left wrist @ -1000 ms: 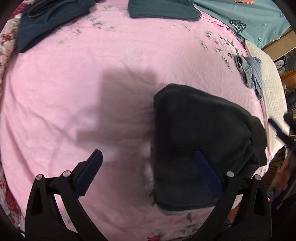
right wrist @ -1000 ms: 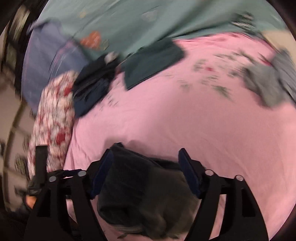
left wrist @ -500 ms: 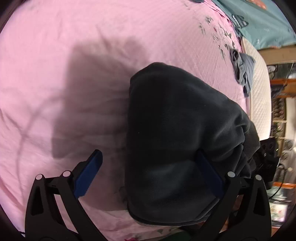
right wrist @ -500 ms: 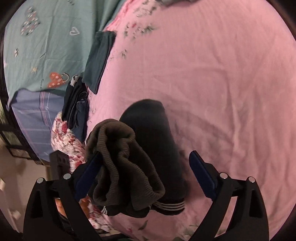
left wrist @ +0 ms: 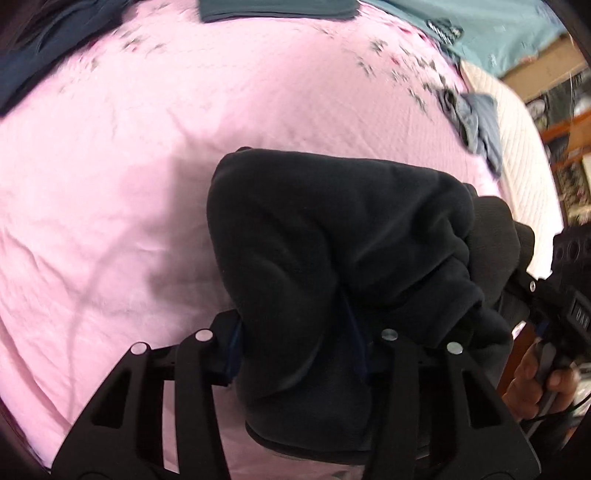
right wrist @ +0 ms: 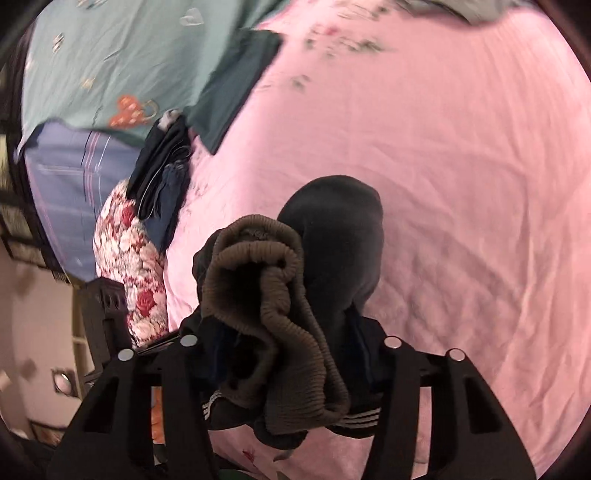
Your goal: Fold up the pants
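The black fleece pants (left wrist: 332, 229) lie folded in a thick bundle on the pink bedsheet (left wrist: 110, 206). My left gripper (left wrist: 295, 339) is closing, its blue pads pinching the near end of the bundle, which bunches up between them. In the right wrist view the pants (right wrist: 332, 236) show a ribbed grey-brown waistband (right wrist: 258, 266) and white stripes at the near hem. My right gripper (right wrist: 290, 350) is closing too, with the waistband end squeezed between its pads. A hand (left wrist: 532, 376) holds the right gripper's handle at the right edge of the left wrist view.
A folded dark teal garment (left wrist: 277, 9) and dark navy clothes (left wrist: 44, 40) lie at the far side of the bed. A grey-blue garment (left wrist: 476, 125) sits by a white quilted pad (left wrist: 517, 155). A floral pillow (right wrist: 129, 266) and a teal sheet (right wrist: 110, 55) border the bed.
Both grippers' jaws have come in from wide open onto the pants bundle, which now bunches between the pads. The right gripper has dropped lower over the waistband end.
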`<state>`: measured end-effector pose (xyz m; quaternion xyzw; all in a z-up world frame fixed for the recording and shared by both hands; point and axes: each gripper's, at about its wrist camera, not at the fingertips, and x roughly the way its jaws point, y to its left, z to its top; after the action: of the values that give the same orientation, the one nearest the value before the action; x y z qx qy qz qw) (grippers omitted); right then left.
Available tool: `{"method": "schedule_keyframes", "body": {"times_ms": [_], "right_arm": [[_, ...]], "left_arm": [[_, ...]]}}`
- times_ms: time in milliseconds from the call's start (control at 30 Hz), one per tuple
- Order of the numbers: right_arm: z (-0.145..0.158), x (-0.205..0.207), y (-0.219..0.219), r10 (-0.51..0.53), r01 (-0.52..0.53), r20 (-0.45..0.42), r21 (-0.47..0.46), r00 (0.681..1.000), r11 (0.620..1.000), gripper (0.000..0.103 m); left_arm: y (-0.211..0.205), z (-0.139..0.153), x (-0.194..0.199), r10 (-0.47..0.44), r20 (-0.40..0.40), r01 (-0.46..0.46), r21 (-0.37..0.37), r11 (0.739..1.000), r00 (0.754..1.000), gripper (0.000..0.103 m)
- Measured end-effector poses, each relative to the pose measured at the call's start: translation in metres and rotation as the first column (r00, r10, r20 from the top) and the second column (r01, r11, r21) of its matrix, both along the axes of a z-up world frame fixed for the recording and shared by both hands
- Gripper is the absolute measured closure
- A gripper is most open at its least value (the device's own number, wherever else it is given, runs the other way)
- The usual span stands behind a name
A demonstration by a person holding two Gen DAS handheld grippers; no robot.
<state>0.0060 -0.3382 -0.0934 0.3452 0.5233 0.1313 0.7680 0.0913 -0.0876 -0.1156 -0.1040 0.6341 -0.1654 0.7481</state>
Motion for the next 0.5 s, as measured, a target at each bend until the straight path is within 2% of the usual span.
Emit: {"method": "schedule_keyframes", "body": {"times_ms": [100, 267, 433, 500], "right_arm": [[0.016, -0.002, 0.001, 0.025, -0.026, 0.049, 0.019, 0.998, 0.999, 0.051], [0.051, 0.009, 0.024, 0.112, -0.113, 0.142, -0.001, 0.983, 0.994, 0.052], [0.083, 0.057, 0.072, 0.232, -0.229, 0.229, -0.041, 0.945, 0.973, 0.051], [0.088, 0.088, 0.095, 0.258, -0.254, 0.260, -0.048, 0.931, 0.966, 0.051]], "left_arm": [[0.017, 0.017, -0.007, 0.021, 0.030, -0.020, -0.018, 1.000, 0.999, 0.059], [0.054, 0.062, -0.004, 0.103, 0.133, -0.100, -0.029, 0.995, 0.986, 0.059], [0.108, 0.097, 0.025, 0.193, 0.239, -0.206, 0.032, 0.978, 0.952, 0.058], [0.125, 0.095, 0.047, 0.219, 0.262, -0.242, 0.059, 0.969, 0.940, 0.057]]}}
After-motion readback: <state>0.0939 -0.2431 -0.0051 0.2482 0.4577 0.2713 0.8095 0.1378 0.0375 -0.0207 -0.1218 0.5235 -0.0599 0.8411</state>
